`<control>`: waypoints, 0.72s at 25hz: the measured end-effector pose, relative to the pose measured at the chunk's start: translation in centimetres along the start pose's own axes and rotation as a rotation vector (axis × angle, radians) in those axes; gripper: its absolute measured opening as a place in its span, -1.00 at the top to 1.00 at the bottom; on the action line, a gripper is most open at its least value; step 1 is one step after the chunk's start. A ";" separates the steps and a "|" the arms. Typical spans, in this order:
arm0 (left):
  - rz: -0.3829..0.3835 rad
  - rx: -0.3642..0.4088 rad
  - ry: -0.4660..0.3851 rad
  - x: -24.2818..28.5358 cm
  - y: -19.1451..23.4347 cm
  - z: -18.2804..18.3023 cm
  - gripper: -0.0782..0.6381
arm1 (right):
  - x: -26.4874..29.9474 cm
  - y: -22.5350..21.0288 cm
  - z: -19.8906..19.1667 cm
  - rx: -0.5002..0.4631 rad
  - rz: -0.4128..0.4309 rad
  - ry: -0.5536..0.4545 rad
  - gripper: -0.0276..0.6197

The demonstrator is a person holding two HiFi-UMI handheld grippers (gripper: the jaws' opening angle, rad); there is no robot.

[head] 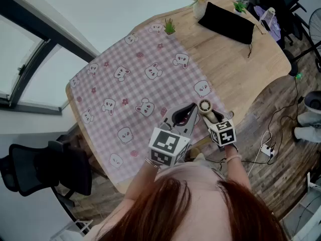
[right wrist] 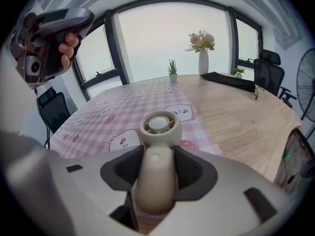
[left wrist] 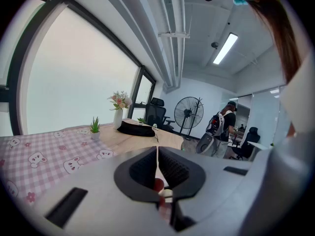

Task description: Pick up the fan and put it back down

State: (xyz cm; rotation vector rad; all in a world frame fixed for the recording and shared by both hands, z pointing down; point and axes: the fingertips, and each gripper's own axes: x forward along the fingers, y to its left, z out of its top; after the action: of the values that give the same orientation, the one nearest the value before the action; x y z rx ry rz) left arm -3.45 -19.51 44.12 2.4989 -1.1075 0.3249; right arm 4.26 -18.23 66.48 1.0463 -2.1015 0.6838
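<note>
A small cream hand-held fan (right wrist: 158, 127) lies with its handle between the jaws of my right gripper (right wrist: 156, 154). The pads press on the handle from both sides, and the round fan head sticks out ahead over the pink checked cloth (right wrist: 123, 114). In the head view the fan (head: 204, 106) and right gripper (head: 210, 115) hang over the cloth's near right corner. Whether the fan touches the cloth I cannot tell. My left gripper (head: 193, 107) sits just left of the fan, its jaws (left wrist: 157, 151) closed together with nothing between them.
The pink cloth (head: 130, 84) covers the left part of a wooden table (head: 241, 59). At the far end stand a small potted plant (head: 170, 26), a flower vase (head: 199, 1) and a black pouch (head: 228, 21). A black chair (head: 45, 167) is at the left, cables (head: 267, 149) on the floor at the right.
</note>
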 end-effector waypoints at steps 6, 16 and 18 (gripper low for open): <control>-0.002 -0.008 0.007 0.4 0.3 -0.2 0.74 | 0.6 0.0 -0.3 -0.021 0.004 0.017 0.32; -0.002 -0.013 0.019 0.7 0.5 -0.4 0.74 | 1.0 0.0 -0.9 -0.054 0.000 0.055 0.31; -0.005 -0.014 0.020 0.8 0.5 -0.5 0.74 | 1.0 0.1 -0.9 -0.056 0.002 0.057 0.31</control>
State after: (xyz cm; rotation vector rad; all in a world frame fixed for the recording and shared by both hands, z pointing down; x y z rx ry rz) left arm -3.33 -20.08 44.97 2.4807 -1.0924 0.3385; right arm 4.08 -18.04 67.86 0.9829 -2.0608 0.6441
